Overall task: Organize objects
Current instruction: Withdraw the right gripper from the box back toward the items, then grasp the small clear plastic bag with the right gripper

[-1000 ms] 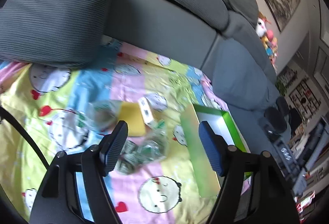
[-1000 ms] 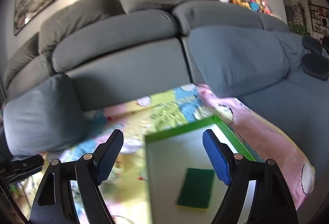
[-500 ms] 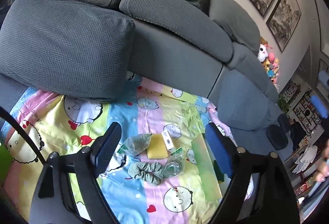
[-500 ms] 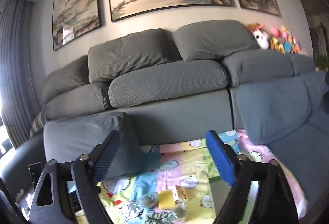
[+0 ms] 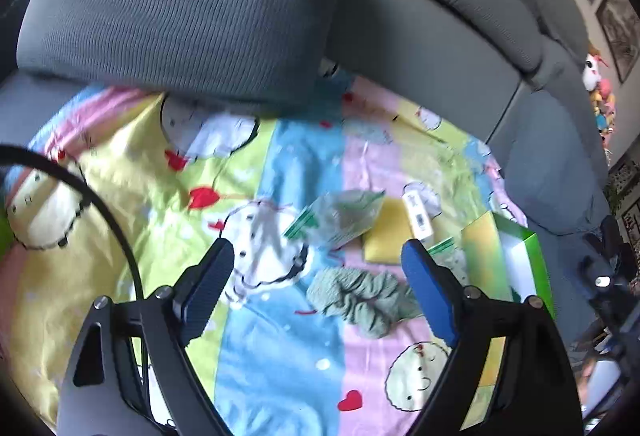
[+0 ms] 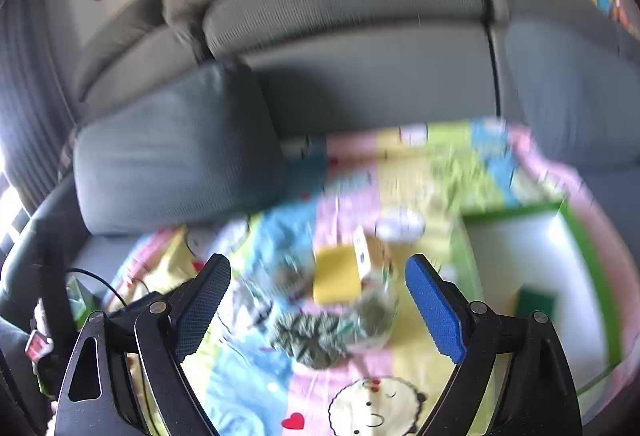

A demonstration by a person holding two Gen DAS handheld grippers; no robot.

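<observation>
Both claws stand wide with nothing between their pads: the left claw [image 5: 318, 266] has just finished widening, the right claw [image 6: 318, 282] has just narrowed a little. Beyond them, on the striped cartoon-print blanket [image 5: 280, 356], lies a crumpled sage-green cloth [image 5: 360, 296], then a yellow sponge [image 5: 386, 240], a clear plastic bag [image 5: 340, 218] and a small white packet [image 5: 418, 214]. The green-rimmed white box [image 6: 532, 256] sits to the right, against the grey sofa [image 5: 420, 48].

Right-wrist view is motion-blurred; the green scrunchie [image 6: 310, 340] and clear bag [image 6: 376, 310] smear together
</observation>
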